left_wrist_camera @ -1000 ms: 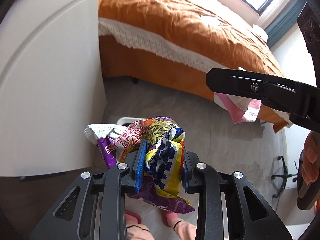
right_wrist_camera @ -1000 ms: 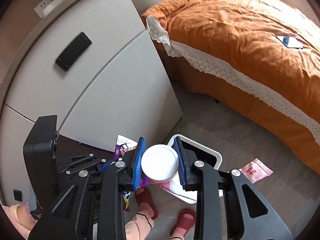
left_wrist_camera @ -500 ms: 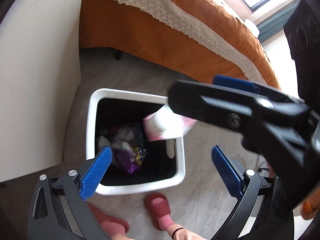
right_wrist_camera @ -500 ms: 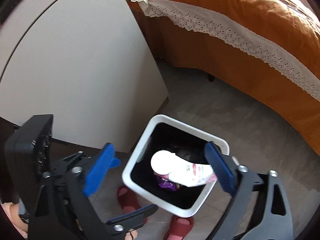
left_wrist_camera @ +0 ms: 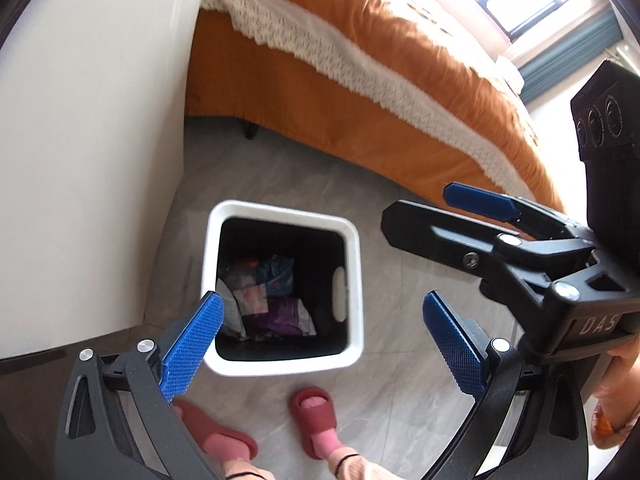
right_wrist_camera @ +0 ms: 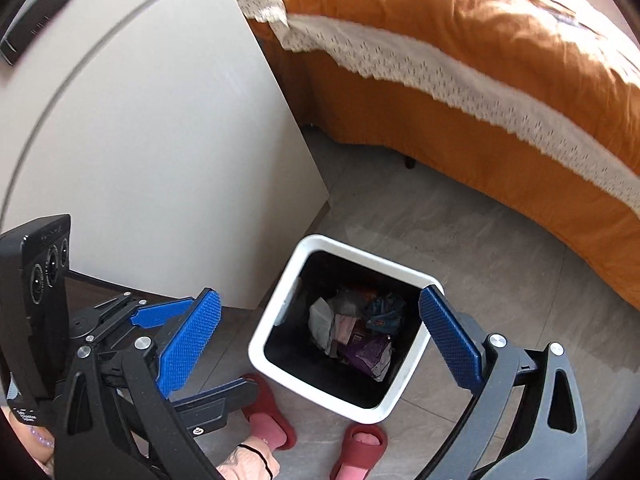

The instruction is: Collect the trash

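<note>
A white square trash bin (left_wrist_camera: 280, 212) stands on the grey floor, with crumpled snack wrappers (left_wrist_camera: 276, 304) lying at its dark bottom. My left gripper (left_wrist_camera: 322, 304) hangs over the bin with its blue pads wide apart, open and empty. In the right wrist view the same bin (right_wrist_camera: 360, 250) sits below my right gripper (right_wrist_camera: 318, 298), which is also open with nothing between its pads; the wrappers (right_wrist_camera: 360, 340) show inside. The right gripper (left_wrist_camera: 420, 208) reaches in from the right of the left wrist view. One blue pad (right_wrist_camera: 160, 314) of the left gripper shows at the left.
An orange bed (left_wrist_camera: 360, 80) with a white lace trim runs behind the bin. A white cabinet (left_wrist_camera: 80, 160) stands just left of it, with a black device (right_wrist_camera: 36, 20) on top. The person's feet in red slippers (left_wrist_camera: 314, 420) stand just in front of the bin.
Both grippers opened wide and sank toward the bin. The wrappers left the left gripper and the white-capped pink container left the right one; both dropped into the bin.
</note>
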`<act>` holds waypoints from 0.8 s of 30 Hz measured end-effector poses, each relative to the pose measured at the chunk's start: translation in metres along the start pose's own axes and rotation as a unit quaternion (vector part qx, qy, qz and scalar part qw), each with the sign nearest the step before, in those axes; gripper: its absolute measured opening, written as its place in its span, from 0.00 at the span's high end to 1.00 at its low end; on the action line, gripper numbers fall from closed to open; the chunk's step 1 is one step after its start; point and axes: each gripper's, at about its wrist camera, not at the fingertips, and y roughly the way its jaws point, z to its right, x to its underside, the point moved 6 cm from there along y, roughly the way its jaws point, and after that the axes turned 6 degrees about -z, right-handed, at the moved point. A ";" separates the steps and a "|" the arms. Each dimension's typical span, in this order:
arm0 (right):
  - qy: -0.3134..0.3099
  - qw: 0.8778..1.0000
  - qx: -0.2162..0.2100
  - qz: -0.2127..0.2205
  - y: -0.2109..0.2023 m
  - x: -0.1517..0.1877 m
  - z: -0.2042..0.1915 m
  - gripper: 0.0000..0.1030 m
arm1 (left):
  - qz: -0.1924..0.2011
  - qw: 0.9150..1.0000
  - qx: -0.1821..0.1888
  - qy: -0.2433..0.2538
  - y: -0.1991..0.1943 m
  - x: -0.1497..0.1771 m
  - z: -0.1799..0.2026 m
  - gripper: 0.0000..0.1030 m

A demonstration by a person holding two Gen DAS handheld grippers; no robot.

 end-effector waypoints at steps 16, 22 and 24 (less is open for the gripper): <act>-0.017 0.997 0.000 0.076 -0.172 -0.028 -0.036 0.04 | 0.078 0.992 -0.102 -0.007 -0.158 -0.026 0.083 0.05; -0.029 0.991 0.007 0.129 -0.244 -0.037 -0.051 0.04 | 0.129 0.984 -0.121 -0.017 -0.231 -0.035 0.114 0.05; -0.042 0.988 0.008 0.150 -0.270 -0.040 -0.058 0.04 | 0.149 0.978 -0.143 -0.013 -0.255 -0.036 0.126 0.05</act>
